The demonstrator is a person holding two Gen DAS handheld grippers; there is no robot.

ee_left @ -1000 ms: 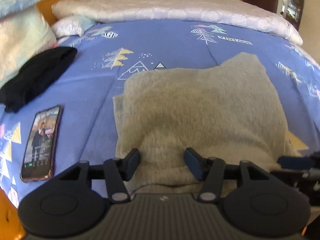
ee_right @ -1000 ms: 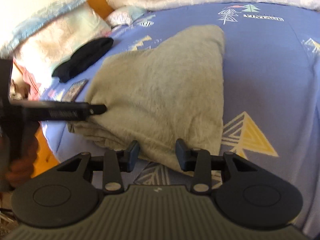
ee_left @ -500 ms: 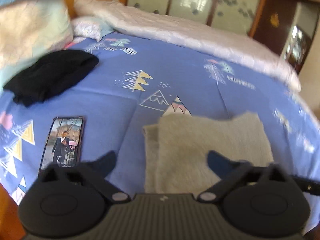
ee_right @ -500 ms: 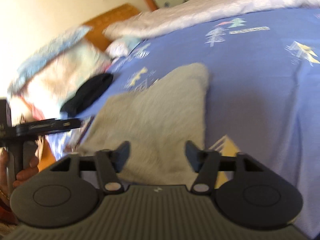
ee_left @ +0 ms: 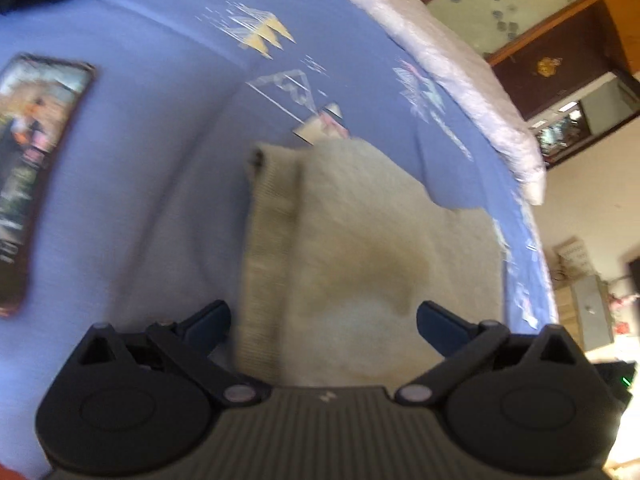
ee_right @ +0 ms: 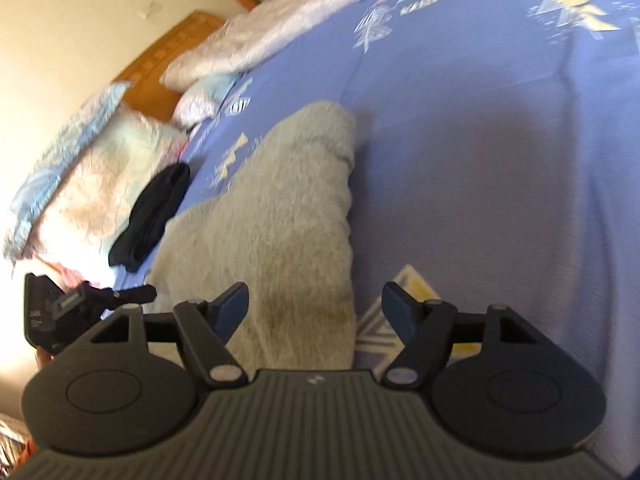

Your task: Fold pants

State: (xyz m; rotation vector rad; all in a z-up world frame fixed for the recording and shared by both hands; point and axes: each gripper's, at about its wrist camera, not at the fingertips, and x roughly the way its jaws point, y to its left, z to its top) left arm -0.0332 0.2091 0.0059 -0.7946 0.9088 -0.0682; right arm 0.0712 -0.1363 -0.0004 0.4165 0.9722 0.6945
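The grey fleece pants [ee_left: 360, 248] lie folded on the blue bedspread [ee_left: 152, 168], with a ribbed band along their left edge. My left gripper [ee_left: 322, 322] is open and empty, hovering over the near end of the pants. In the right wrist view the pants [ee_right: 276, 216] stretch away from me. My right gripper [ee_right: 314, 306] is open and empty above their near right edge. The left gripper shows at the left of that view [ee_right: 92, 300].
A phone [ee_left: 30, 168] lies on the bedspread left of the pants. A black garment [ee_right: 154, 216] lies beside the pillows [ee_right: 88, 184] by the wooden headboard [ee_right: 168, 56]. A white quilt [ee_right: 288, 28] runs along the far side. The bed edge is near me.
Both grippers have opened wide and let go of the pants, then lifted and tilted. The pants now lie folded on the bed.
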